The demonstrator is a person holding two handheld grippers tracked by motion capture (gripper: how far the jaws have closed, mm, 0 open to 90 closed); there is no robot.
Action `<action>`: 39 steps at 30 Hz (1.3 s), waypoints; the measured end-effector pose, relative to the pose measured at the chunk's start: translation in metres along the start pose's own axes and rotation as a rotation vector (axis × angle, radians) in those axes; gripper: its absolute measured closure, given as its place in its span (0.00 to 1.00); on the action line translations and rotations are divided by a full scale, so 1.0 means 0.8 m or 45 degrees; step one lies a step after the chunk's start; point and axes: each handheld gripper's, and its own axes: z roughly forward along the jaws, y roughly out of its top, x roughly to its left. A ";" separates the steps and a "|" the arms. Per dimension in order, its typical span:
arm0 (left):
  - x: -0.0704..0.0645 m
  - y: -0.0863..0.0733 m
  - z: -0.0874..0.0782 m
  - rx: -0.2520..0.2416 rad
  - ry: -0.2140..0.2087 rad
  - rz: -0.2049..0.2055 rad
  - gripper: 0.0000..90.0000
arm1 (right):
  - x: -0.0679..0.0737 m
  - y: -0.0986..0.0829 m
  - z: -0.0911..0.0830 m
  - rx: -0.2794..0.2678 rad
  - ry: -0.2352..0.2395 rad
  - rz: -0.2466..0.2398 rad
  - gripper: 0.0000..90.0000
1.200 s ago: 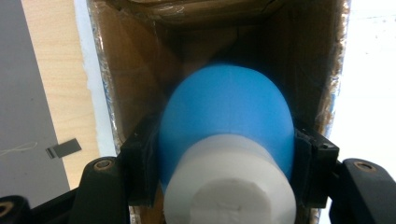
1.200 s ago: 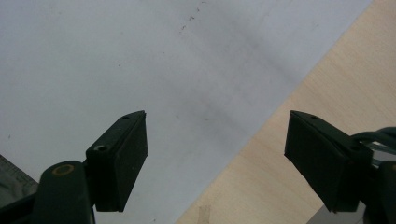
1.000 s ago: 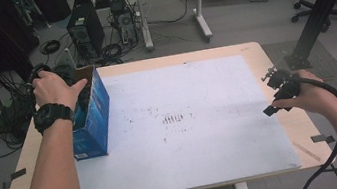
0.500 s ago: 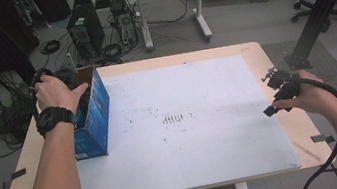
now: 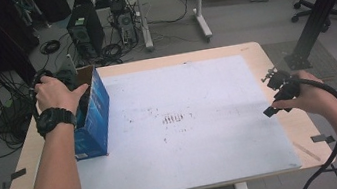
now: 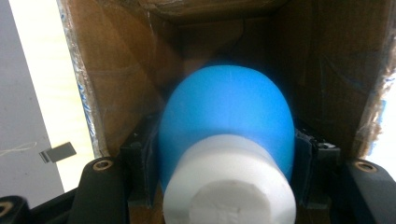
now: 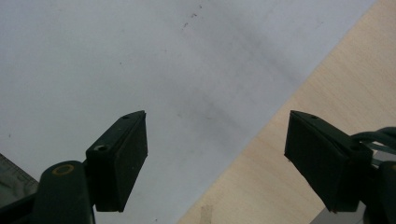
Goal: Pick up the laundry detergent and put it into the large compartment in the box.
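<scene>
Little has shifted since the earlier frames: the left hand [image 5: 55,92] stays at the mouth of the blue cardboard box [image 5: 93,117] at the left of the high view. In the left gripper view, the left gripper [image 6: 224,154] is clamped on a blue bottle [image 6: 227,123] with a white cap [image 6: 229,184]; its long axis runs into the box, cap toward the camera. No writing can be read. At the right, the right gripper [image 7: 215,158] hangs with jaws spread and empty over the white mat [image 5: 186,122] edge, bare wooden table [image 5: 290,127] beside it. Most of the mat lies free.
</scene>
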 end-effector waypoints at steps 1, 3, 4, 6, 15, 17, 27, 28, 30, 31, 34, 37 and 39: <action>0.000 0.000 0.000 0.000 0.001 0.000 0.42 | 0.000 0.000 0.000 0.000 0.000 0.002 0.23; 0.000 0.000 0.000 0.001 0.003 0.004 0.42 | 0.000 -0.001 -0.001 0.001 0.000 0.002 0.23; -0.001 0.000 0.000 0.002 0.003 0.006 0.41 | 0.000 -0.001 -0.001 0.002 0.000 0.001 0.23; -0.001 0.000 0.000 0.003 0.005 0.007 0.41 | -0.001 -0.002 -0.001 0.002 0.001 0.002 0.23; 0.000 -0.002 -0.008 0.020 0.032 0.003 0.39 | -0.002 -0.005 -0.001 0.001 -0.001 0.006 0.23; 0.000 -0.002 -0.011 0.014 0.027 0.001 0.38 | -0.002 -0.005 -0.001 0.000 -0.001 0.007 0.23; -0.003 -0.004 -0.040 -0.030 0.006 0.020 0.27 | -0.002 -0.007 -0.007 -0.013 -0.003 0.006 0.23; -0.003 -0.004 -0.043 -0.035 0.010 0.018 0.27 | -0.002 -0.008 -0.008 -0.013 -0.004 0.007 0.23; -0.004 -0.004 -0.048 -0.035 0.017 0.021 0.26 | -0.003 -0.009 -0.007 -0.012 -0.004 0.009 0.23; -0.004 -0.004 -0.048 -0.035 0.017 0.021 0.26 | -0.003 -0.009 -0.007 -0.012 -0.004 0.011 0.23; -0.004 -0.004 -0.053 -0.050 0.022 0.020 0.24 | -0.004 -0.010 -0.007 -0.013 -0.003 0.010 0.23; -0.005 -0.004 -0.059 -0.059 0.031 0.020 0.22 | -0.005 -0.011 -0.006 -0.012 -0.003 0.011 0.23; -0.005 -0.004 -0.063 -0.066 0.031 0.020 0.21 | -0.005 -0.012 -0.006 -0.012 -0.003 0.011 0.23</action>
